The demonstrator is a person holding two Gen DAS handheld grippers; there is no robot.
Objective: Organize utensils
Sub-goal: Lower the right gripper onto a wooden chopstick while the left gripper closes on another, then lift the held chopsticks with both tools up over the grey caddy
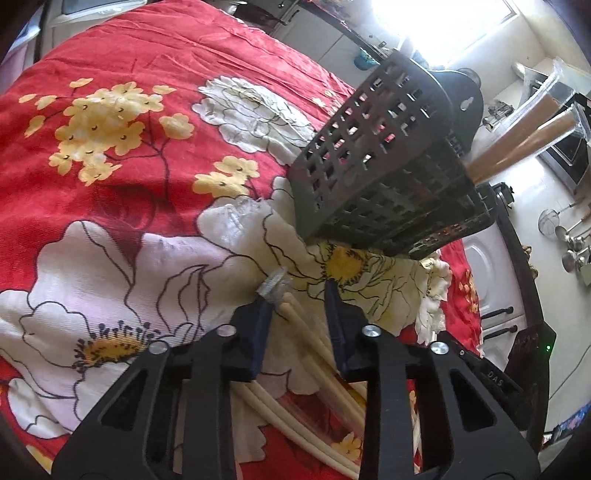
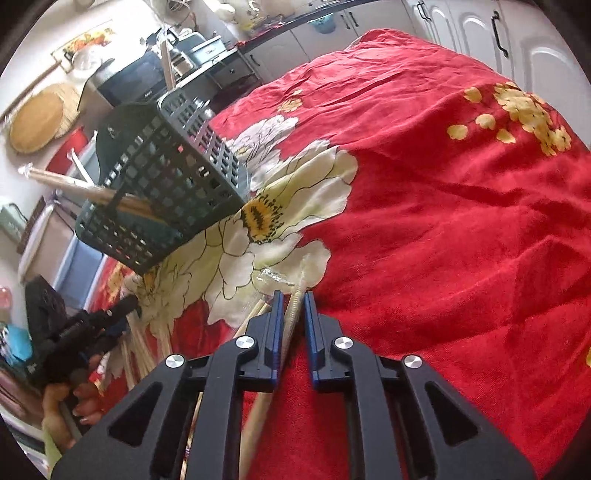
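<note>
- Chopsticks, pale and cream-coloured, lie in a loose bundle on the red flowered cloth that covers the bench, close under both grippers.
- The left gripper is tipped downward over the bundle; several sticks run between its dark blue fingers, and a bit of clear wrapper sits at the tip of the left-hand finger.
- From the left wrist view I cannot tell whether those fingers actually press on the sticks; a gap shows between them, with the sticks lying on the cloth inside it.
- The right gripper also slants downward, and its fingers are clenched on a single wrapped chopstick, which runs back under the gripper body and pokes out a little past the fingertips.
- A dark grey perforated utensil basket stands just beyond the bundle on a big white flower of the cloth, looking tilted in both views.
- Two long brownish sticks in clear sleeves stick out of the basket's mouth.
- In the right wrist view the left gripper appears at the lower left, with a person's hand wrapped around its handle, above more pale sticks on the cloth.
- White cabinets with dark handles stand behind the bench.
</note>
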